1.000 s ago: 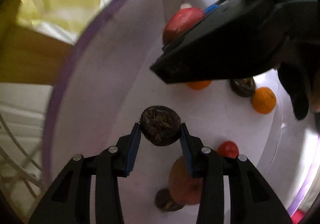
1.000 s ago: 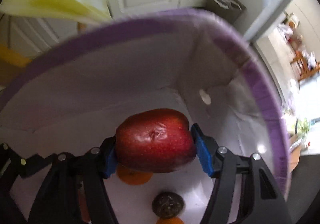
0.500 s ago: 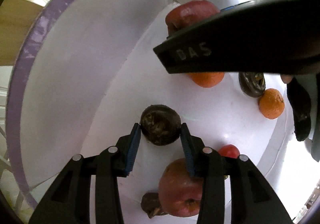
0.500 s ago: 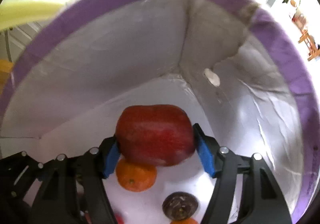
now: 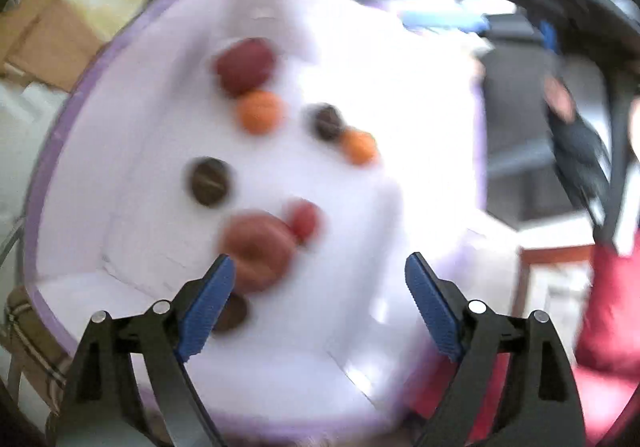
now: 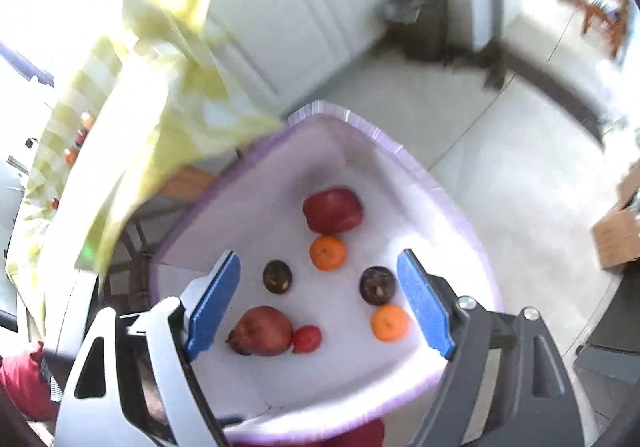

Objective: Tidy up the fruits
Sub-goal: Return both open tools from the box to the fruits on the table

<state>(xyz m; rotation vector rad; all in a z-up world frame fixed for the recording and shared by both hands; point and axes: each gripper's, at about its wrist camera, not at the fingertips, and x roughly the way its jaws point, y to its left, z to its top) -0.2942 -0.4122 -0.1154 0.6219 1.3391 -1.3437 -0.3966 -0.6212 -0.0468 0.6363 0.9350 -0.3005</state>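
Both grippers are seen wide apart and empty: the right gripper (image 6: pixel 319 301) and the left gripper (image 5: pixel 320 307) are held above a white bin with a purple rim (image 6: pixel 472 223), and nothing is between their blue pads. Inside the bin, seven fruits are counted in the right wrist view. A red apple (image 6: pixel 333 210) lies near the far corner, touching an orange (image 6: pixel 328 252) just below it. A dark round fruit (image 6: pixel 277 276) rests alone near the middle, and a second dark fruit (image 6: pixel 377 285) sits close to another orange (image 6: pixel 389 323). A brownish-red fruit (perhaps a pomegranate) (image 6: pixel 262 331) lies against a small red fruit (image 6: pixel 307 338). The left wrist view is blurred, but the same fruits can be recognised there.

As a judgement, a good part of the task is done. On the yellow checked cloth (image 6: pixel 176 95) at the left, a few small coloured things (image 6: pixel 78 135) are visible; these may be fruits that are left to collect, though it cannot be said for sure.
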